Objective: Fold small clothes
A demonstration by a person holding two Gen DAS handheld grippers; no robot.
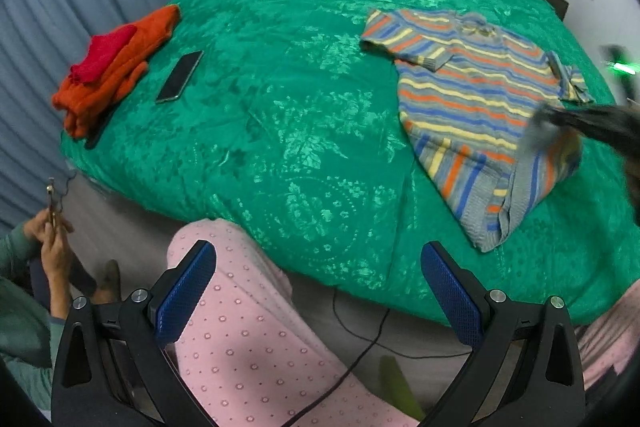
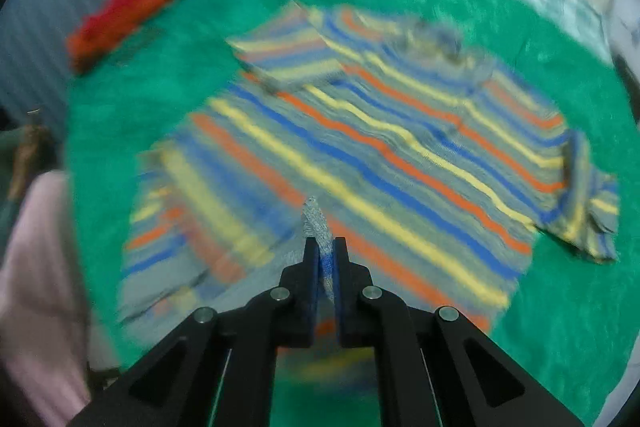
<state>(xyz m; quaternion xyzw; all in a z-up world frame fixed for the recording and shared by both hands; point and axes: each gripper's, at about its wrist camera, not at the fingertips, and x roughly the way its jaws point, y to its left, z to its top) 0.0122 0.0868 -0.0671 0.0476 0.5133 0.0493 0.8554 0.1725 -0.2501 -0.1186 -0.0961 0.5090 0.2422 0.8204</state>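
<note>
Two grippers work over a green bedspread. Ahead and to the right of the left gripper, whose jaws stand wide apart and hold nothing, lies the striped shirt. The right gripper has its jaws clamped on a fold of the shirt's hem, lifting it. Far left ahead sit folded orange clothes beside a phone.

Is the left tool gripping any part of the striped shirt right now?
No. The left tool is wide open at the bed's near edge, with nothing between its blue pads, while the striped shirt lies farther off to the right.
</note>
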